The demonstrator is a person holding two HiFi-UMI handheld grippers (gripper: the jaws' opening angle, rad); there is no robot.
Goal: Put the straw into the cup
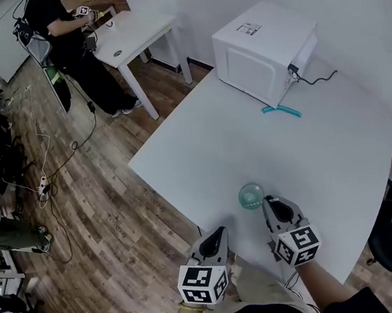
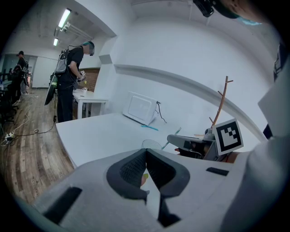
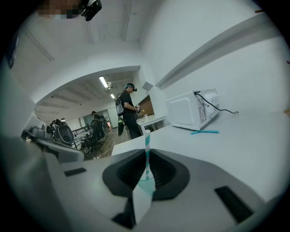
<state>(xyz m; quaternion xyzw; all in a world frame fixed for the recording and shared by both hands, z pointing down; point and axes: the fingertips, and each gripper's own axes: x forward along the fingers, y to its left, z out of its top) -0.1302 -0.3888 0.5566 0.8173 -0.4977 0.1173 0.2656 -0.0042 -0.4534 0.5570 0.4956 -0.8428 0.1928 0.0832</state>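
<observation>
Right fingers (image 3: 170,176) pinch straw (image 3: 147,145) | white-teal striped, upright | cup (image 1: 251,196) clear

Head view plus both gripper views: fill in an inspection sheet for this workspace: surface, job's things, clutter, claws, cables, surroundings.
Surface: white table, no spills seen.
Job's things: clear cup near the front edge; striped straw upright at the cup, whether its end is inside cannot be told.
Clutter: microwave at the back; teal straws lying in front of it.
Claws: left claw shut, nothing seen in it; right claw shut on the striped straw.
Cables: black cable from the microwave; power strip and cords on the floor.
Surroundings: wooden floor; second table with a person standing at it.
</observation>
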